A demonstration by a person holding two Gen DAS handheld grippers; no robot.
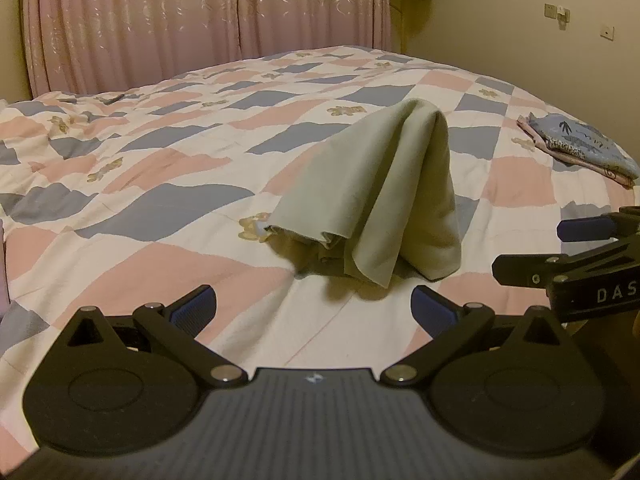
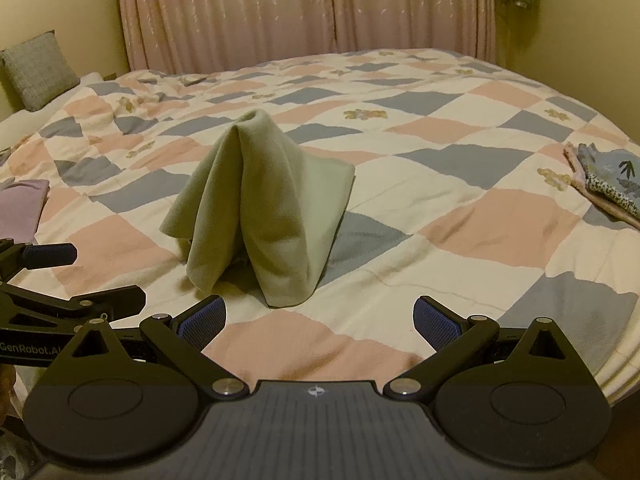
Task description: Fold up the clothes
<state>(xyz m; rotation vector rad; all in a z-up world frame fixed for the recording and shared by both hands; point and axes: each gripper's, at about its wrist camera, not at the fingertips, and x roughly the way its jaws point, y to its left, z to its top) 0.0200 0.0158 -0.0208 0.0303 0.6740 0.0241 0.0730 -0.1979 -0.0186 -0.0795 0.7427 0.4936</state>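
Standing as a peaked, tent-like heap near the middle of the bed (image 2: 460, 216), a pale green cloth (image 2: 264, 208) is shown with its folds falling from a single raised point to hems spread on the quilt. Both grippers are held low at the near edge of the bed and aimed forward at it. The left gripper (image 1: 314, 308) is shown with jaws spread wide and nothing between them; the cloth lies ahead of it and a little to its right. The right gripper (image 2: 320, 316) is likewise wide open and empty; the cloth lies ahead and a little to its left. The cloth is thus placed between the two lines of approach, apart from both, and neither gripper is clearly the nearer. Its long axis runs upright, from peak to hem. A flat stack (image 1: 584, 148) of patterned clothes is seen at the right edge of the bed, well apart from the cloth, and a mauve piece (image 2: 20, 208) at the left edge. The quilt is checked in pink, grey-blue and cream. Behind the bed hang pink curtains (image 2: 304, 8); yellow walls and a cushion (image 2: 38, 68) complete the room.
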